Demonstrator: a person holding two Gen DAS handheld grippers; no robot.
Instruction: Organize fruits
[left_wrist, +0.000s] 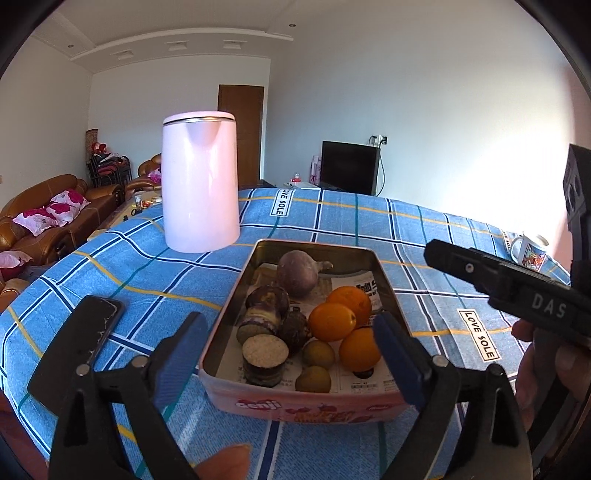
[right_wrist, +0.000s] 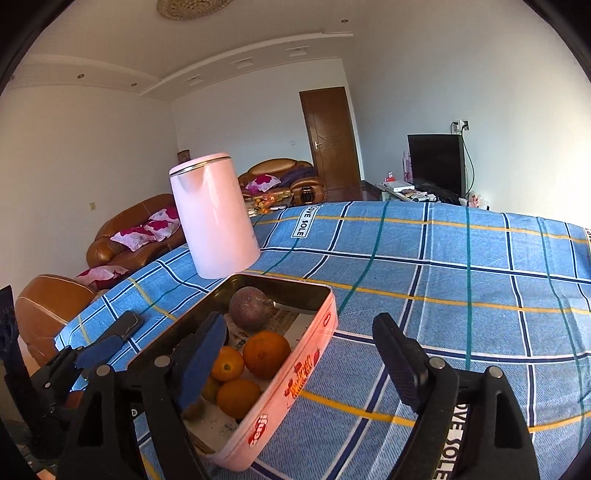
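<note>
Glossy round oranges (left_wrist: 345, 314) in a rectangular pink metal tin (left_wrist: 317, 400), checked-cloth worktop (left_wrist: 424, 236), left claw (left_wrist: 291, 360) and right claw (right_wrist: 301, 363) both released, empty

Left gripper (left_wrist: 291, 354) jaws spread wide, straddling the near end of the tin (left_wrist: 354, 254). Three oranges (left_wrist: 332, 321) sit inside beside its right finger; right gripper (left_wrist: 517, 284) hovers further right. Kettle (left_wrist: 201, 181) ahead-left, phone (left_wrist: 77, 343) left.

I see white walls (right_wrist: 92, 155) and a recessed ceiling (right_wrist: 236, 48) with spotlights. Brown leather sofas (left_wrist: 48, 206) with pink cushions line the left side. A brown door (right_wrist: 330, 136) and a dark television (right_wrist: 436, 162) stand at the far wall.
</note>
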